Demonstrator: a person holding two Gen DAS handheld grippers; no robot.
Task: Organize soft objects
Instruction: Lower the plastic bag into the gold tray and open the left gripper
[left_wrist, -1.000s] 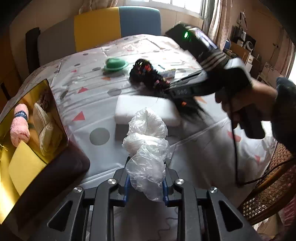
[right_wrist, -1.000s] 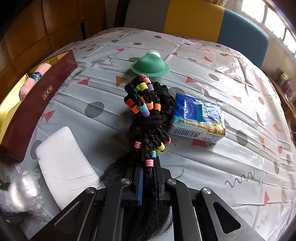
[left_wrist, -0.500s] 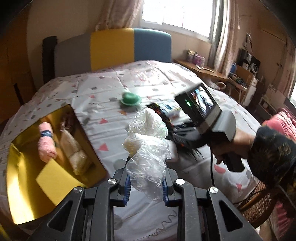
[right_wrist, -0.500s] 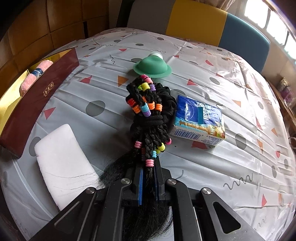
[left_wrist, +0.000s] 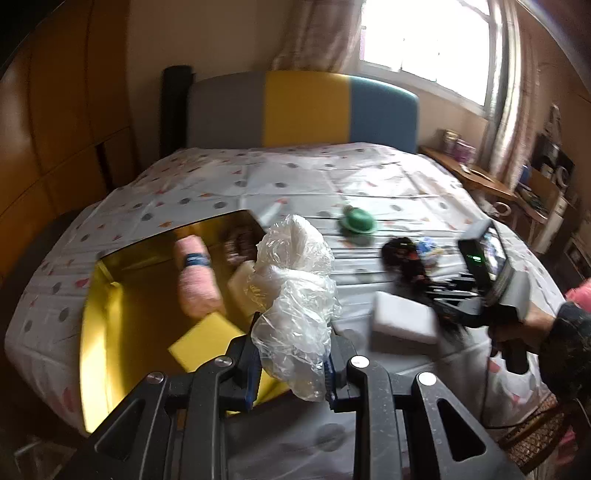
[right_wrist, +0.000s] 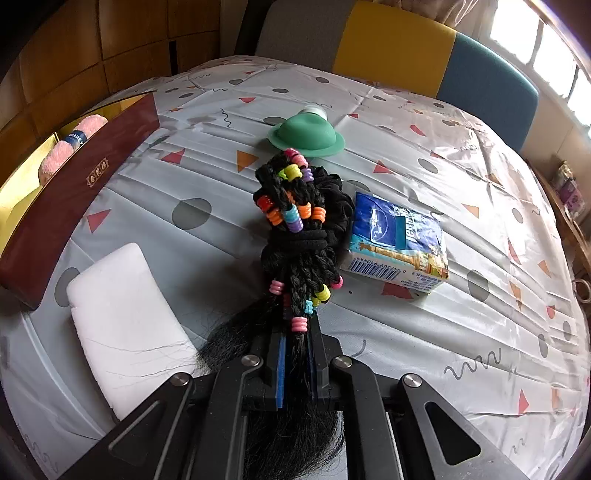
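Observation:
My left gripper is shut on a crumpled clear plastic bag and holds it up over the near right corner of the gold-lined box. The box holds a pink yarn roll, a yellow sponge and a pale pad. My right gripper is shut on a black braided hairpiece with coloured beads that lies on the bed. The right gripper also shows in the left wrist view, to the right of the bag.
A white foam block lies left of the hairpiece. A blue tissue pack lies to its right, a green toy hat behind it. The box's dark red wall stands at the left. The bed has a patterned sheet.
My left gripper has risen and swung left with the plastic bag, from over the foam block to over the box. The right gripper has barely moved.

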